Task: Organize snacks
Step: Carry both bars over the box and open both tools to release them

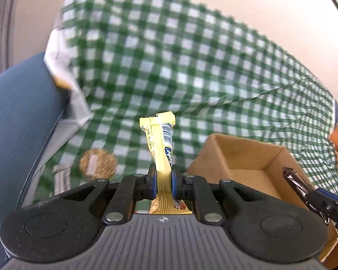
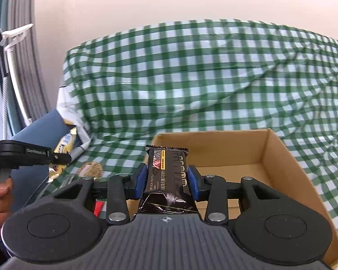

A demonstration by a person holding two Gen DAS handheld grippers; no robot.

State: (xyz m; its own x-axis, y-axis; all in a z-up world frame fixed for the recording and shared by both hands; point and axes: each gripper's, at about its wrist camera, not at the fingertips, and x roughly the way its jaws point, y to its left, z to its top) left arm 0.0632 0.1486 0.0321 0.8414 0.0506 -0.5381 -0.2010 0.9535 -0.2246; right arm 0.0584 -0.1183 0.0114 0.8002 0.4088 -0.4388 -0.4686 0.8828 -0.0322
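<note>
My left gripper (image 1: 164,181) is shut on a yellow snack bar (image 1: 160,141) and holds it upright above the green checked cloth, left of an open cardboard box (image 1: 243,150). My right gripper (image 2: 166,183) is shut on a black snack packet (image 2: 167,171) held over the near edge of the same box (image 2: 279,157), which looks empty inside. The right gripper with the black packet (image 1: 297,184) shows at the right of the left wrist view. The left gripper and yellow bar (image 2: 66,145) show at the left of the right wrist view.
A round brown snack (image 1: 97,163) and a striped packet (image 1: 62,180) lie on the cloth (image 1: 191,67) left of the box. The cloth drapes over a blue sofa (image 1: 18,117) and its backrest. A red packet (image 2: 98,207) lies under my right gripper.
</note>
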